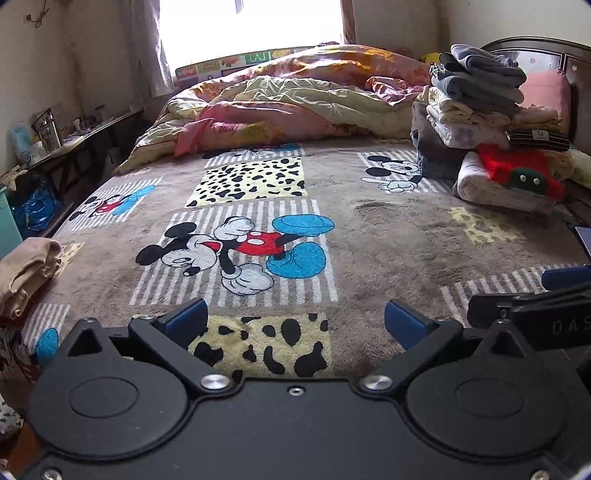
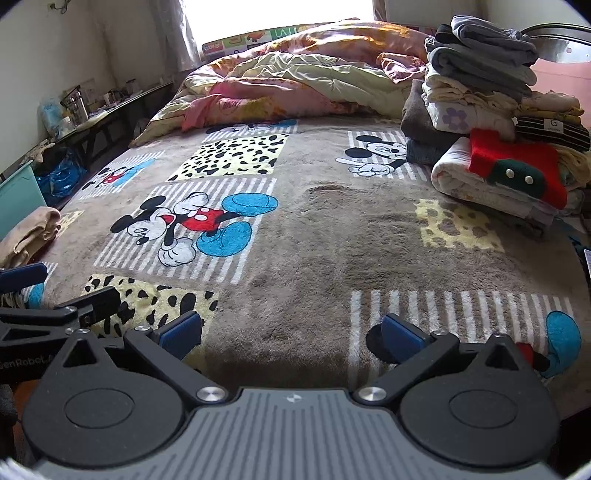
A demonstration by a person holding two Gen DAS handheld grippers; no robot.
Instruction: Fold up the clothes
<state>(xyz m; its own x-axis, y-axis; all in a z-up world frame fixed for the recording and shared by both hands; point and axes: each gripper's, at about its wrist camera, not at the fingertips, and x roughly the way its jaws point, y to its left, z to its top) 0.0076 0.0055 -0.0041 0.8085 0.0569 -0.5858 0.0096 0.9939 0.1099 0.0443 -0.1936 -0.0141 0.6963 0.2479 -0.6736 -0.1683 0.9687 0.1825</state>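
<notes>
Both grippers, left (image 1: 295, 319) and right (image 2: 291, 328), hover spread wide and empty over the blanket (image 1: 388, 236), presumably between garments; beige clothes (image 1: 26, 269) wait at its left edge, folded stack (image 1: 480, 96) far right.

It is a bedroom at home, with a big bed (image 1: 369, 229), a puffy quilt (image 1: 295, 99) and a window (image 1: 251, 26).

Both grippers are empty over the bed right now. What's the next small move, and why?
Probably swing the left gripper toward the crumpled beige garment at the bed's left edge and pinch it. Both it and the right gripper are open and hold nothing, the blanket ahead is bare, and the folded stacks at the far right look finished.
</notes>
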